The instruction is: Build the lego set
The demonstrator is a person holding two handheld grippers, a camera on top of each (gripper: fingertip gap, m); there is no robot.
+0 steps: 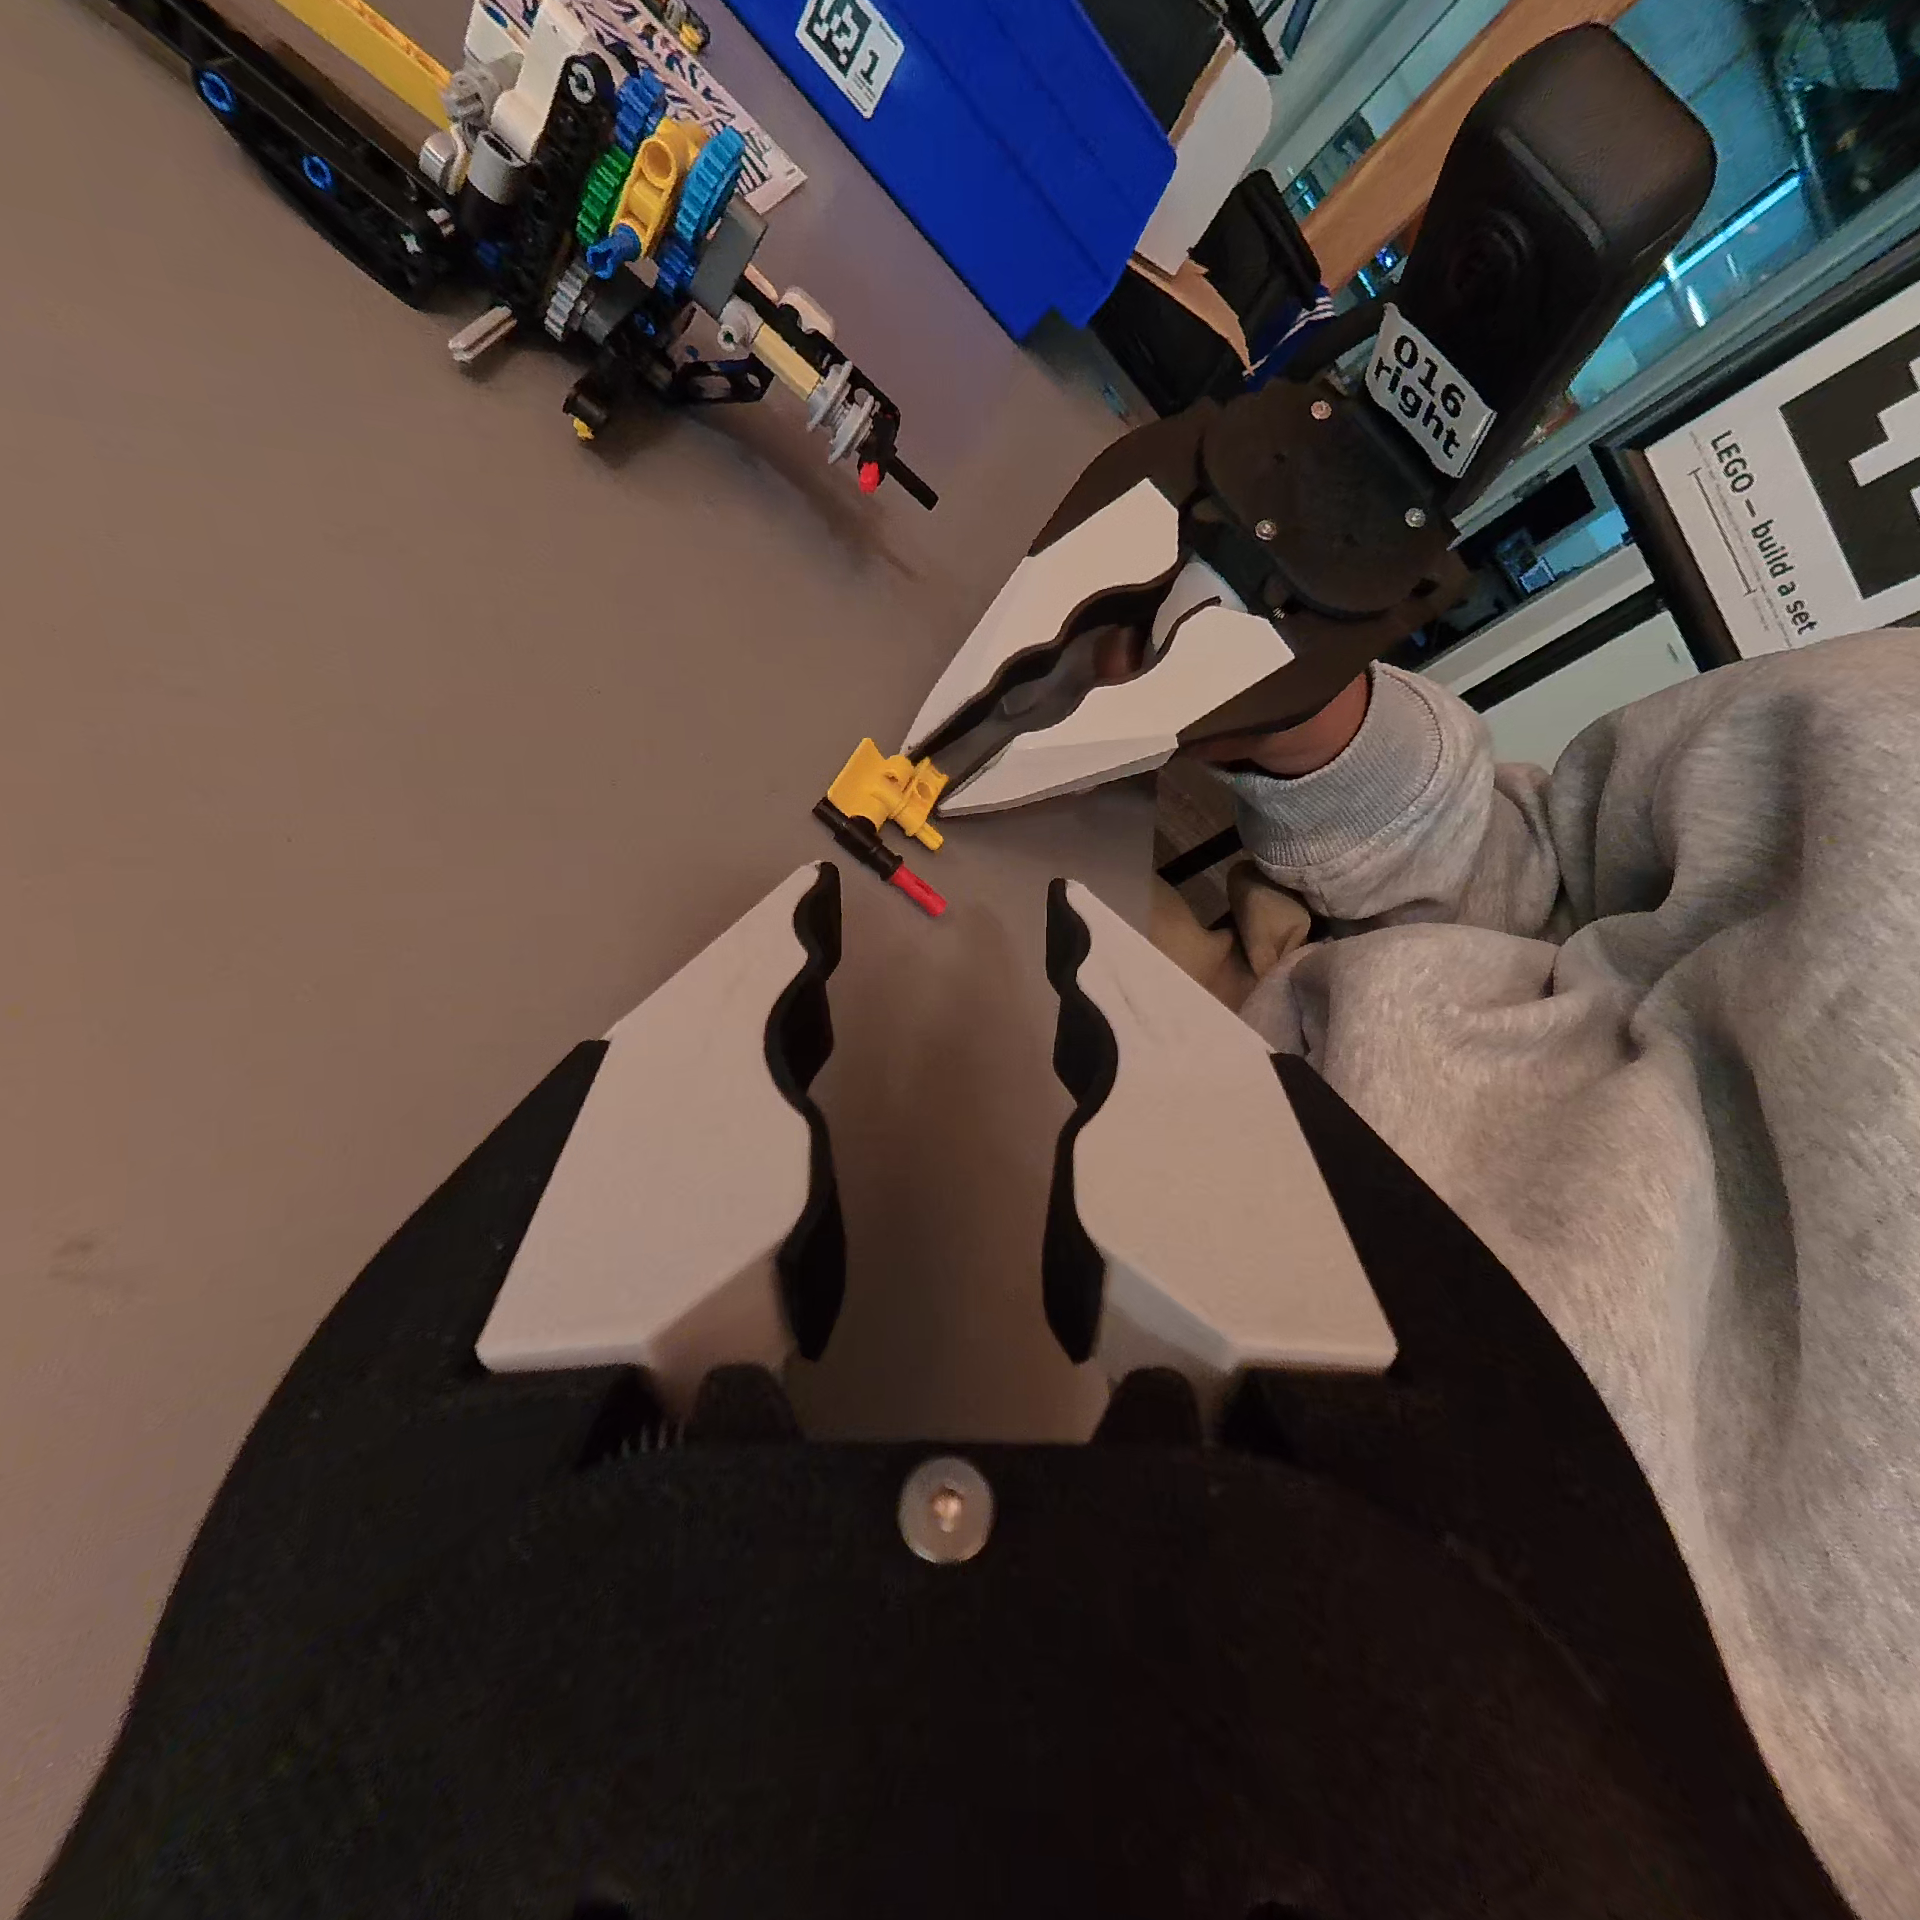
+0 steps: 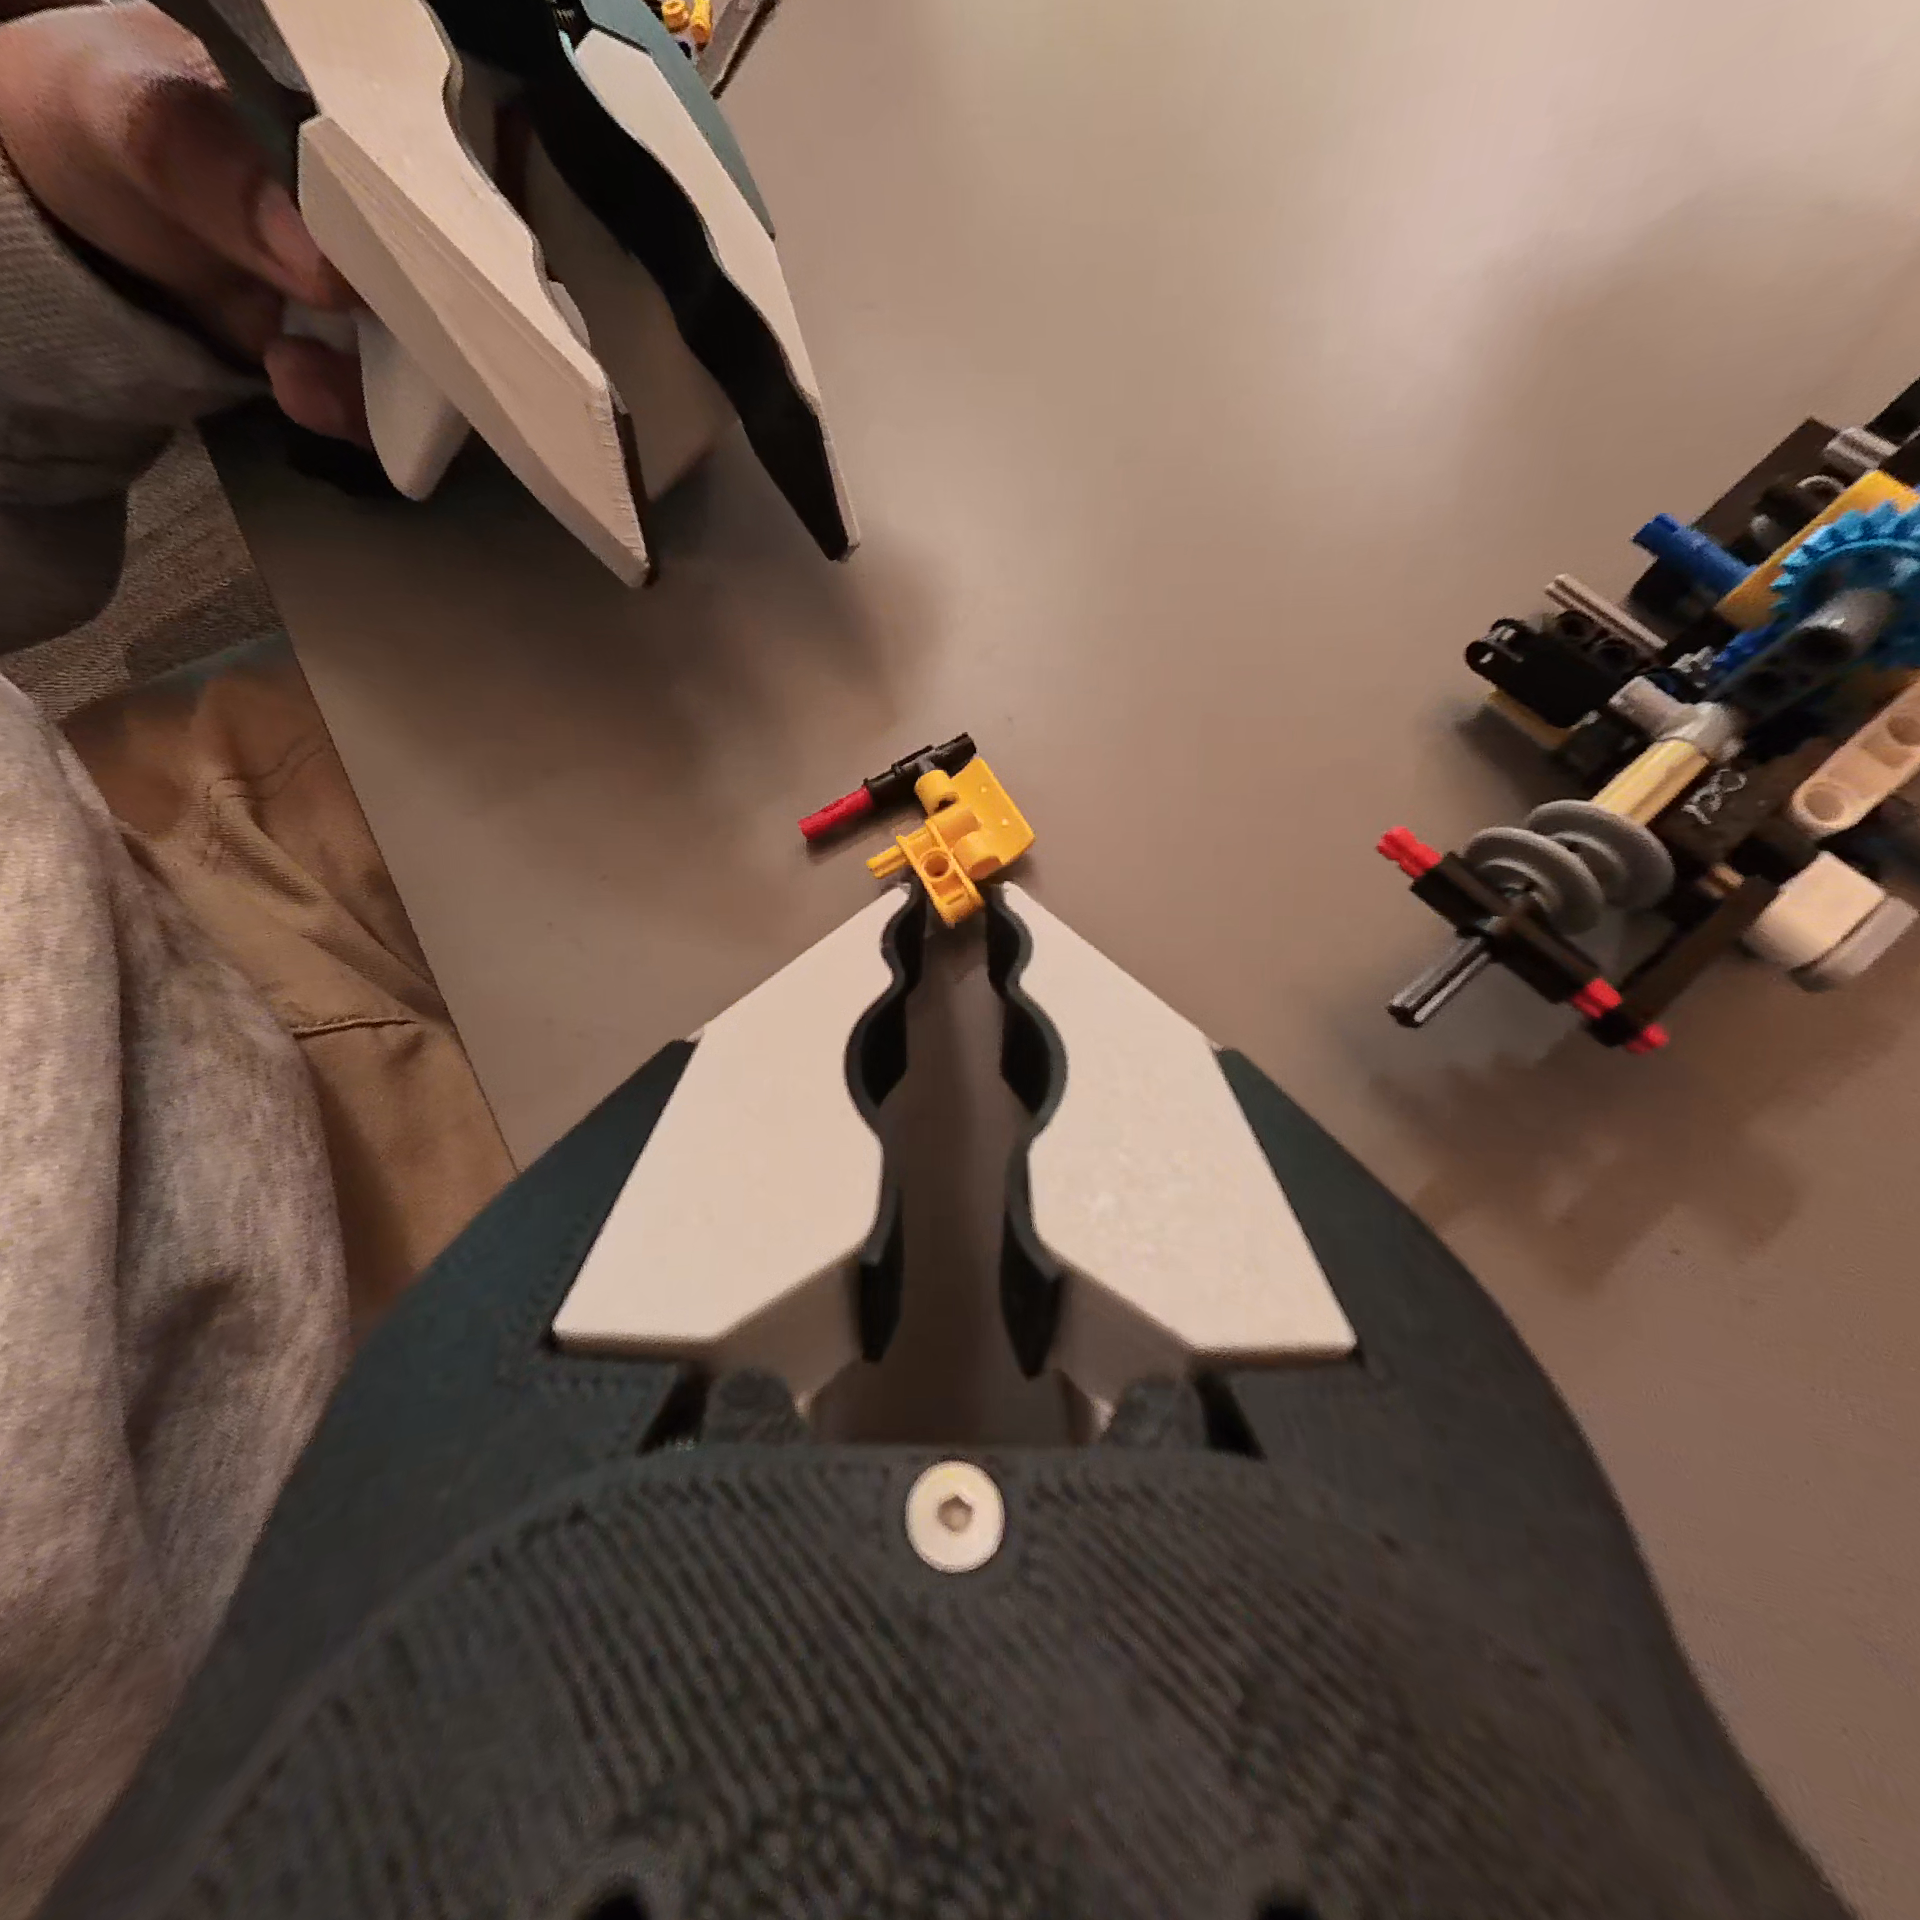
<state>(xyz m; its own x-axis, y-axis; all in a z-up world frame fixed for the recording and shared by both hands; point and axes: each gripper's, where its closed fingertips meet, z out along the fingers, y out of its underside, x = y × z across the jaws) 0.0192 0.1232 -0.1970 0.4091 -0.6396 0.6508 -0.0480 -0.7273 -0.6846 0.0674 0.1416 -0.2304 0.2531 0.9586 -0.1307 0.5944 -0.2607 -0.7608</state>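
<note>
Yellow connector (image 2: 961,847) seemingly in right claw (image 2: 954,904)

Right gripper (image 2: 954,902): fingers nearly closed, tips pinching a small yellow piece (image 2: 961,842); grey-sleeved hand (image 1: 1309,732) at its handle. Left gripper (image 1: 940,883): fingers spread apart, empty, tips pointing toward the right gripper's tips.

Yellow connector (image 2: 961,847) with black-and-red pin (image 2: 883,795) on a grey table (image 2: 1247,312); white-fingered black grippers; blue bin (image 1: 966,135).
</note>
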